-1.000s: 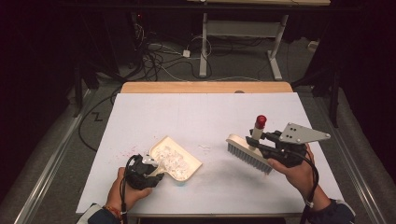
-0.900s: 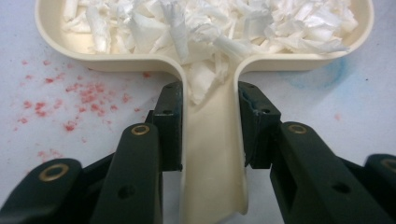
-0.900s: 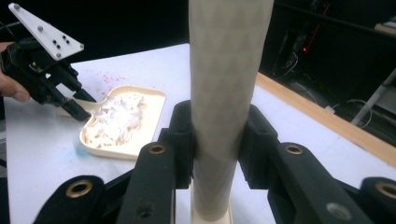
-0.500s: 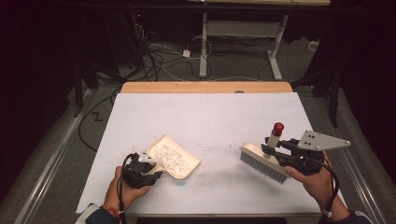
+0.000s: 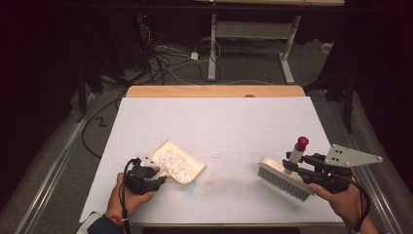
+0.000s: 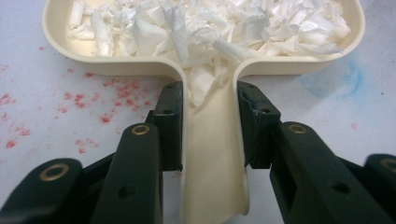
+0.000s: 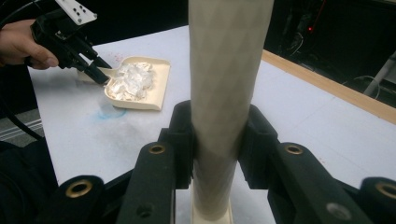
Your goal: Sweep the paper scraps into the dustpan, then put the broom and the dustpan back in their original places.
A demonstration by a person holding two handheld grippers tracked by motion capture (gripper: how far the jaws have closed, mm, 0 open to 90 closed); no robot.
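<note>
On the near left of the white-covered desk lies a cream plastic dustpan heaped with white shredded paper scraps. The left tongs are clamped on the dustpan's handle; in the left gripper view the two black pads press against either side of the cream handle, and a few scraps spill down into its channel. The pan rests flat on the desk, its open mouth facing away from the hand towards the right and far side.

Faint red specks dot the desk surface to the left of the handle in that view, and a pale blue smudge lies just beside the pan's right corner.

On the near right, well apart from the dustpan, the right tongs are clamped on the upright cream handle of a hand brush with grey bristles and a red cap on the handle's tip. The bristles point down at the desk. A few stray white scraps lie on the desk between pan and brush.
</note>
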